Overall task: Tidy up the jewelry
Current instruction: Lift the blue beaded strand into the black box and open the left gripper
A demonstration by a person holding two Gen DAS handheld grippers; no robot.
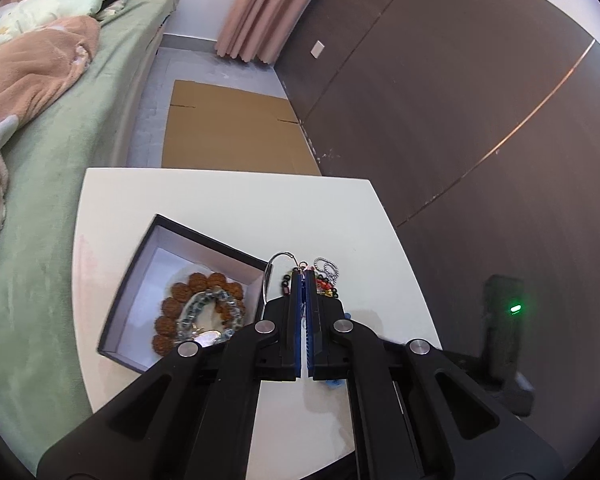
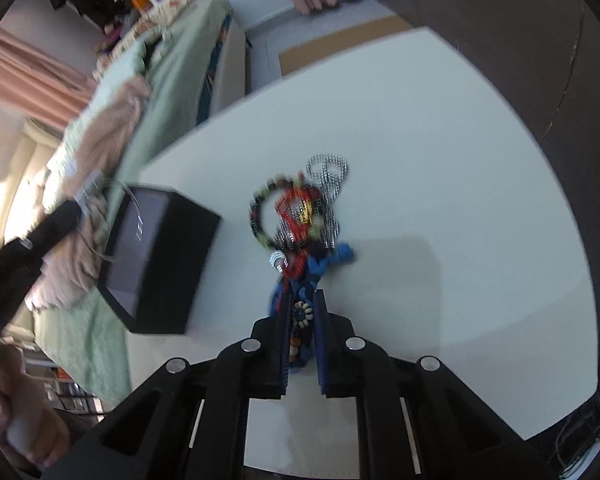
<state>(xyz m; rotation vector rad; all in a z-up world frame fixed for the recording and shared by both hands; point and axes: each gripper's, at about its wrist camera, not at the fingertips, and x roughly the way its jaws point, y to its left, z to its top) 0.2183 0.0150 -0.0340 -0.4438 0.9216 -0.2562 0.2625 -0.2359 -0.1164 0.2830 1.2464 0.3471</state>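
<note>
My left gripper (image 1: 304, 276) is shut on a thin silver wire hoop (image 1: 275, 268) and holds it above the table, right of the open black box (image 1: 148, 256). The box holds a brown bead bracelet (image 1: 180, 300) and a clear bead bracelet (image 1: 204, 308). My right gripper (image 2: 302, 300) is nearly shut around a blue cord piece with a bead flower (image 2: 302, 314). Ahead of it lies the jewelry pile (image 2: 296, 216): a dark bead bracelet, red strands, a silver ball chain (image 2: 327, 172). The box (image 2: 160, 264) shows blurred at the left.
The white table (image 1: 228, 208) stands beside a green bed (image 1: 60, 128) on the left and a dark wall panel (image 1: 460, 100) on the right. Flat cardboard (image 1: 232, 128) lies on the floor beyond the table.
</note>
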